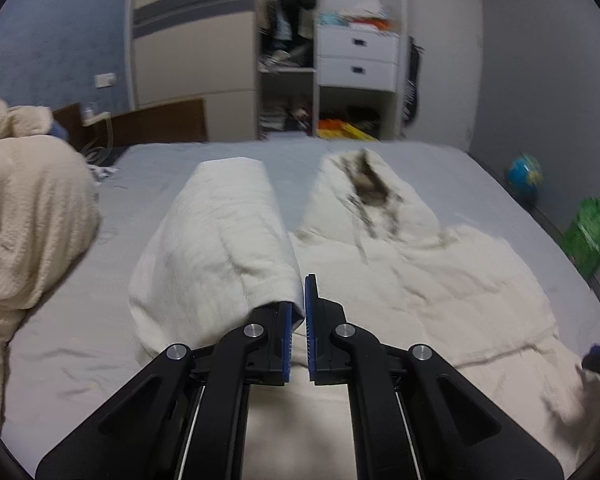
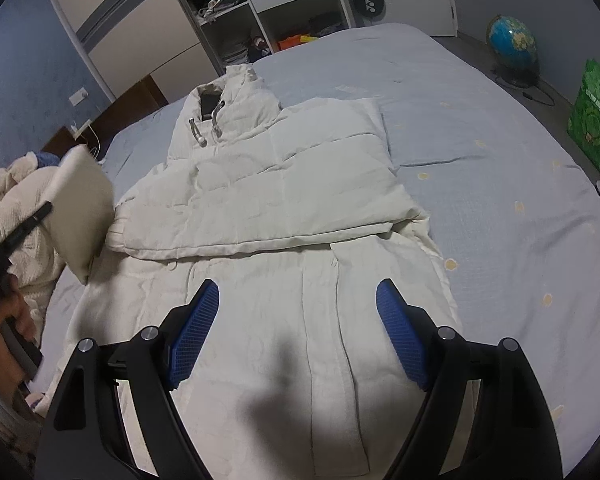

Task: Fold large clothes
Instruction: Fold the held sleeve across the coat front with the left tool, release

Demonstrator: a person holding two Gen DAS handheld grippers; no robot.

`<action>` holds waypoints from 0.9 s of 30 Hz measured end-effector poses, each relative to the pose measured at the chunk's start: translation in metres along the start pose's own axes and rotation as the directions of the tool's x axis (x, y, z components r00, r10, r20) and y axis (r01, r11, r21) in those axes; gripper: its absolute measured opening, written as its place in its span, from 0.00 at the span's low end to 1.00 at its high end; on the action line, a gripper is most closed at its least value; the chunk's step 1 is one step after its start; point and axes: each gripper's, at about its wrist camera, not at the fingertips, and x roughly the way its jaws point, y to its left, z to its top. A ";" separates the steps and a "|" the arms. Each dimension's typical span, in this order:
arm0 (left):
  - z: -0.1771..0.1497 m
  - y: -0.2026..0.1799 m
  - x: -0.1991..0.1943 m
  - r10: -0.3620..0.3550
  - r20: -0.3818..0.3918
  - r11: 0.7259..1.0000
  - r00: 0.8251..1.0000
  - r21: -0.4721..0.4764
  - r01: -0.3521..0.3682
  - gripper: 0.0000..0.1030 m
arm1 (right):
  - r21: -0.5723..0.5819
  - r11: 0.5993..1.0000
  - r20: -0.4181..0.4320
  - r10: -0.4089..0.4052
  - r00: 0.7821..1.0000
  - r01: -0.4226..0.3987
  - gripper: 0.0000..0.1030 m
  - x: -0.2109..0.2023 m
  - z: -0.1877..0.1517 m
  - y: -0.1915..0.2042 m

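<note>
A cream hooded coat (image 2: 284, 184) lies spread front-up across the blue-sheeted bed (image 2: 500, 160), its hood (image 2: 228, 92) toward the far edge by the wardrobe (image 1: 196, 40) and one sleeve already folded across its chest. The left gripper (image 1: 304, 312) is clamped on the cuff of the other sleeve (image 1: 220, 240), holding it lifted off the bed near the left edge, beside a heaped cream blanket (image 1: 24, 208). The right gripper (image 2: 298, 332) hangs over the coat's lower half near the bed's near edge, jaws wide apart and holding nothing.
</note>
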 end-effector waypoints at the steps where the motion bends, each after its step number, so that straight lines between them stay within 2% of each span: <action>1: -0.004 -0.010 0.005 -0.013 -0.017 1.000 1.000 0.013 0.014 0.05 | 0.006 1.000 0.003 0.004 1.000 -0.004 0.75 -0.001 0.000 -0.001; 5: -0.026 -0.035 0.030 -0.065 -0.101 0.997 0.993 0.029 0.068 0.06 | 0.024 1.000 0.009 0.010 1.000 -0.010 0.75 -0.002 0.001 -0.004; 9: -0.047 -0.044 0.057 -0.108 -0.191 0.994 0.976 0.008 0.112 0.07 | 0.033 0.999 0.007 0.011 1.000 -0.011 0.75 -0.002 0.001 -0.005; 15: -0.069 -0.049 0.084 -0.124 -0.301 0.990 0.946 0.025 0.138 0.11 | 0.019 1.000 0.000 0.003 1.000 -0.003 0.75 0.001 0.001 -0.001; 17: -0.076 -0.048 0.089 -0.132 -0.322 0.989 0.938 0.016 0.145 0.16 | 0.019 1.000 -0.002 0.001 1.000 -0.001 0.75 0.001 0.001 -0.002; 19: -0.079 -0.047 0.084 -0.145 -0.314 0.988 0.938 0.010 0.156 0.21 | 0.021 1.000 -0.003 0.002 1.000 -0.001 0.75 0.002 0.001 -0.003; 22: -0.078 -0.043 0.065 -0.185 -0.290 0.981 0.939 -0.001 0.193 0.35 | 0.021 1.000 -0.007 -0.001 1.000 0.001 0.75 0.002 0.002 -0.003; 24: -0.077 -0.044 0.046 -0.198 -0.260 0.977 0.945 0.021 0.211 0.56 | 0.018 1.000 -0.008 -0.002 1.000 0.002 0.75 0.003 0.002 -0.002; 27: -0.076 -0.041 0.020 -0.209 -0.232 0.971 0.950 0.069 0.231 0.60 | 0.012 1.000 -0.011 -0.005 1.000 0.006 0.75 0.005 0.002 -0.001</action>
